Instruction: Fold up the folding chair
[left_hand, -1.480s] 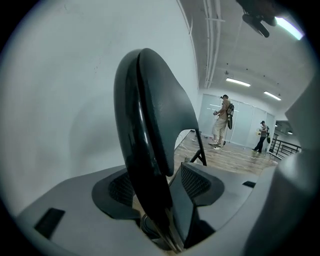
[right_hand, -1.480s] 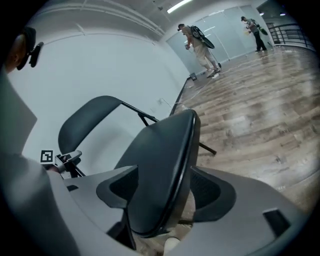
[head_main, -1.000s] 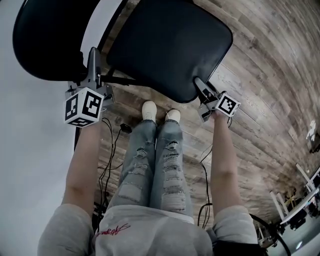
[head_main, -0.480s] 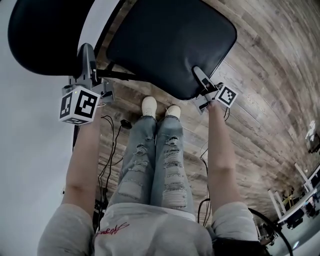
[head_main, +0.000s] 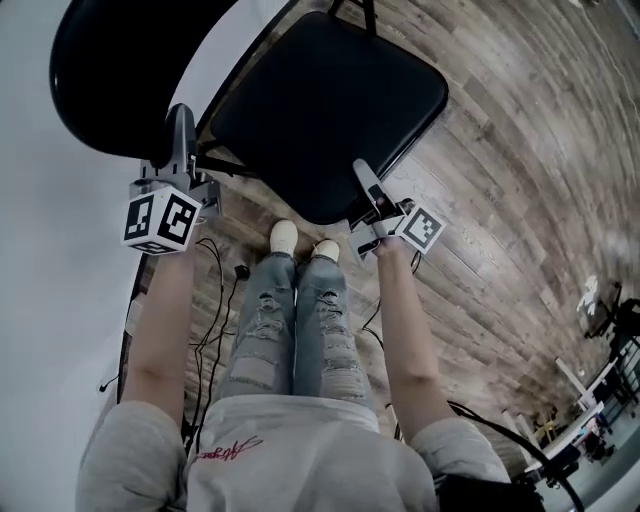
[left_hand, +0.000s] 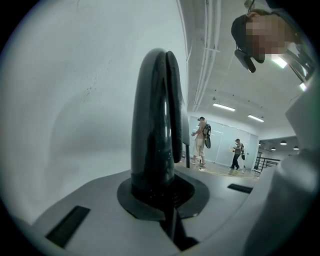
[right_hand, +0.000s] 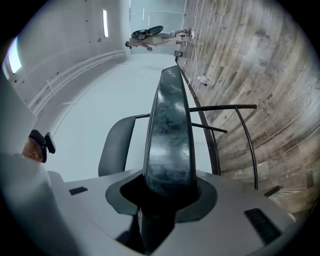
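Observation:
The black folding chair stands before me, with its padded seat (head_main: 320, 100) and its backrest (head_main: 120, 70) against the white wall. My left gripper (head_main: 180, 118) points up at the frame between backrest and seat. Its fingers (left_hand: 162, 52) are pressed together with nothing between them. My right gripper (head_main: 362, 170) lies over the seat's front right corner. Its jaws (right_hand: 172, 70) are closing, and I see no part of the seat between them. Beyond them show the backrest (right_hand: 117, 145) and a frame tube (right_hand: 220, 107).
The person's legs (head_main: 295, 320) and white shoes stand just under the seat's front edge. Black cables (head_main: 215, 270) trail on the wooden floor (head_main: 500, 150) at the left. Racks and gear (head_main: 600, 400) stand far right. Two people (left_hand: 201, 140) are far off.
My right gripper has slid left and risen along the seat's front edge to its corner. The left gripper has risen slightly beside the frame. The chair sits further left in view.

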